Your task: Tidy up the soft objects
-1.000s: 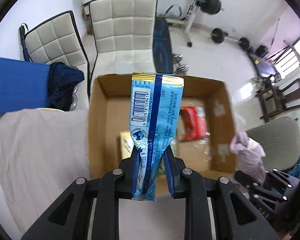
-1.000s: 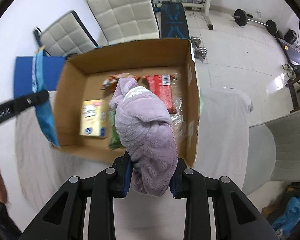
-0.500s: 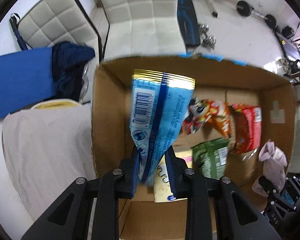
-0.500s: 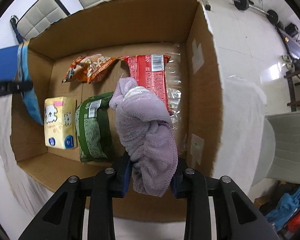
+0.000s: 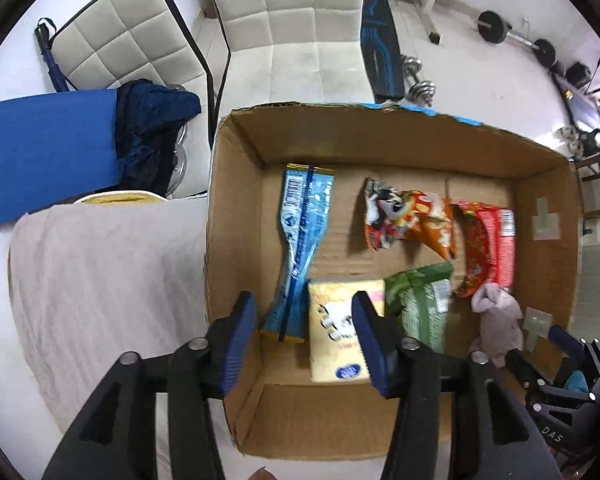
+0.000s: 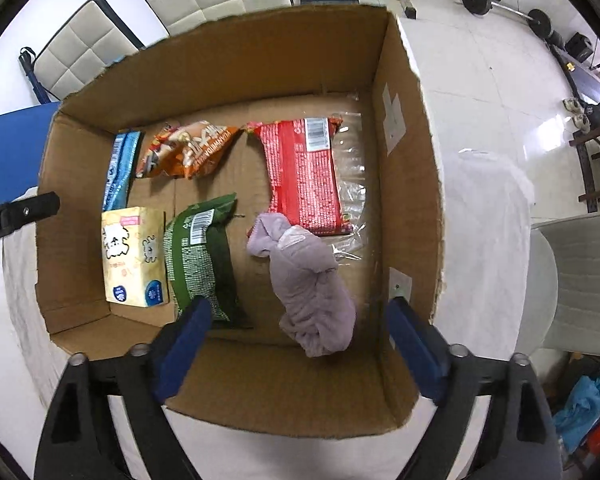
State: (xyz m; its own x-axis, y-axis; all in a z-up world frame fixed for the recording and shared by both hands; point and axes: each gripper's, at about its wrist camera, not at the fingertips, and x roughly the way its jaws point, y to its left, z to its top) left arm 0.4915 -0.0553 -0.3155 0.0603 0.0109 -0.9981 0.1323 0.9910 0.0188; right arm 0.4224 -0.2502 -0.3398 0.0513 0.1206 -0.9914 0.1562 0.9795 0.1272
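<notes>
With both pairs of fingers spread and empty, release step judged just done.

Box: open brown cardboard box [image 6: 404, 128] on pale cloth-covered table [image 5: 100, 264]; holds every soft item in view.

Red packet: flat red plastic snack packet [image 6: 304, 176], far right of floor, beside clear wrapper.

Purple cloth: bunched lilac fleece cloth [image 6: 304, 280], near right, far tip touching red packet, lying free between right fingers.

Green bag: dark green foil bag [image 6: 202, 256], near middle, just beside yellow pack.

Yellow pack: pale yellow soft tissue pack [image 6: 134, 256], near left.

Orange bag: crumpled orange snack bag [image 6: 188, 152], far middle.

Blue pouch: long light-blue foil pouch [image 5: 300, 248], along left wall, near end touching yellow pack.

Left gripper [image 5: 304, 340]: jaws wide apart, holding nothing, over near left of box.

Right gripper [image 6: 296, 344]: jaws wide apart, holding nothing, over near right.

Next move: probably lifting both grippers clear of walls, then seeking any remaining soft item outside; none certain in view.
</notes>
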